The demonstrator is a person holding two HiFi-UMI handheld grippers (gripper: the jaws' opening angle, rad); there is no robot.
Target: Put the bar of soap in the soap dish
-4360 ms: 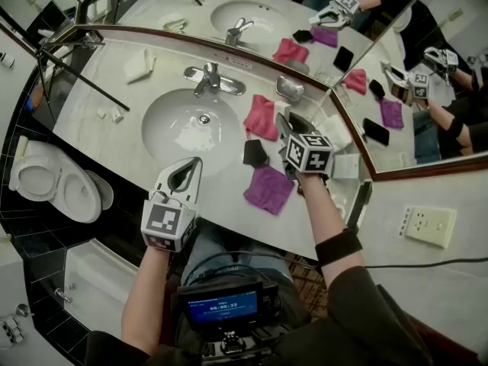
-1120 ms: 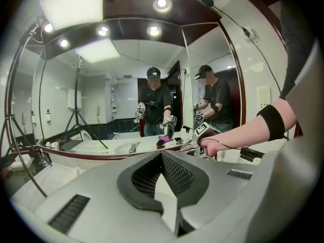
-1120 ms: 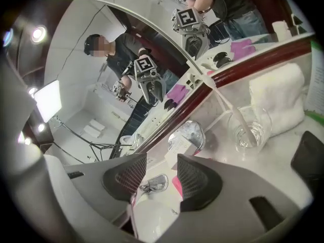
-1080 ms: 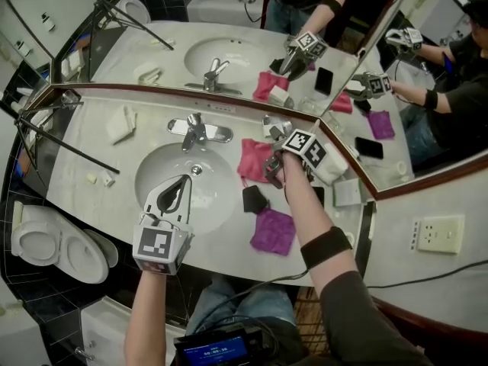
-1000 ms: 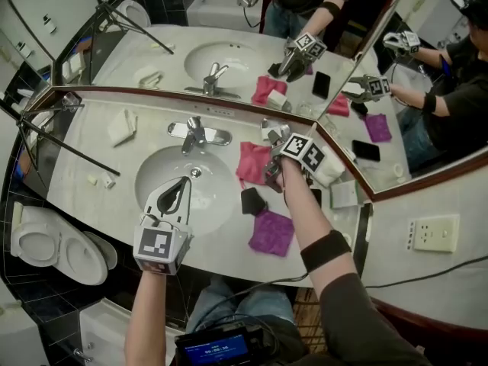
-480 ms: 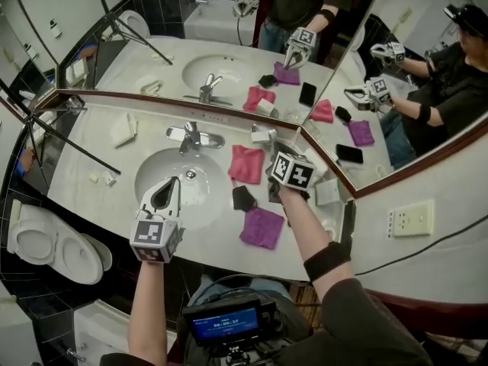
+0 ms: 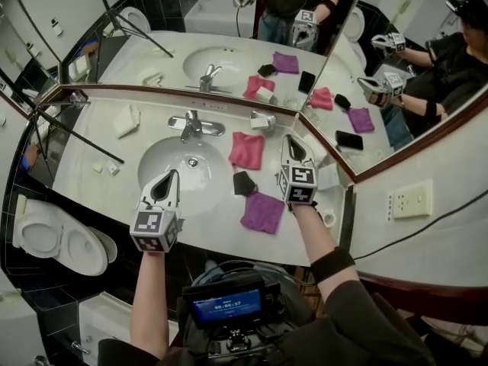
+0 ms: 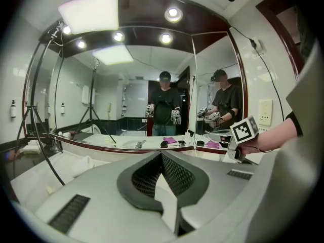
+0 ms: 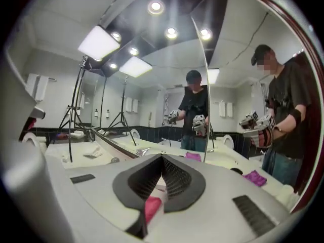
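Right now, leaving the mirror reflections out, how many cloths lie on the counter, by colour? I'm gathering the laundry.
Pink cloth: 1
Purple cloth: 1
White folded cloth: 1
Small black piece, possibly a cloth: 1
Total: 4, of which 3 are clearly cloths
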